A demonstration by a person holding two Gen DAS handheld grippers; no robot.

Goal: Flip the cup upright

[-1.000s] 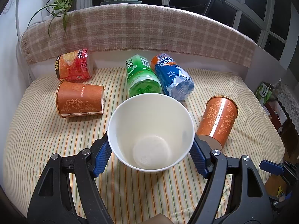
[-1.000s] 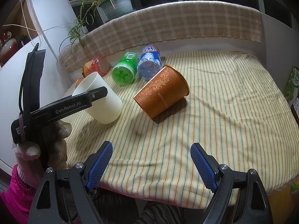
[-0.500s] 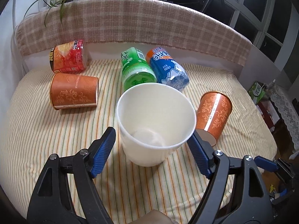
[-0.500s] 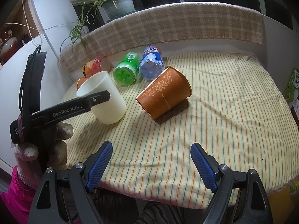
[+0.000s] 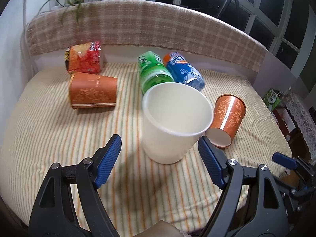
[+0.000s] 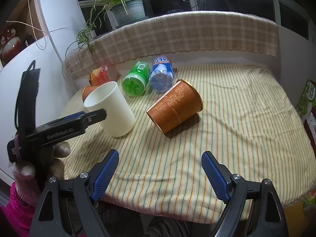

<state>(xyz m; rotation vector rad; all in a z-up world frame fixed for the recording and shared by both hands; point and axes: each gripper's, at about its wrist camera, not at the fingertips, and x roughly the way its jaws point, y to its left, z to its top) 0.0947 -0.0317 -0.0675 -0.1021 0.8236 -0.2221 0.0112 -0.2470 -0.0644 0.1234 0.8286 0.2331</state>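
Yellow striped cloth covers the whole table, with thin orange and green lines, and it has soft wrinkles near the front edge. Behind the table runs a low curved wall with a brown checked blanket laid over its top. A potted plant with long thin leaves sits above the blanket, and dark windows fill the back of the room.

The white cup stands on its base near the middle of the cloth, mouth up. It looks a bit tilted in the right wrist view. The left gripper is wide open, its blue pads apart from the cup on both sides and holding nothing. The right gripper is wide open too, over bare cloth near the front edge.

One orange cup lies on its side to the left. Another orange cup lies tipped just beside the white cup. A green bottle and a blue bottle lie side by side behind the white cup. A red snack tub lies near the wall.
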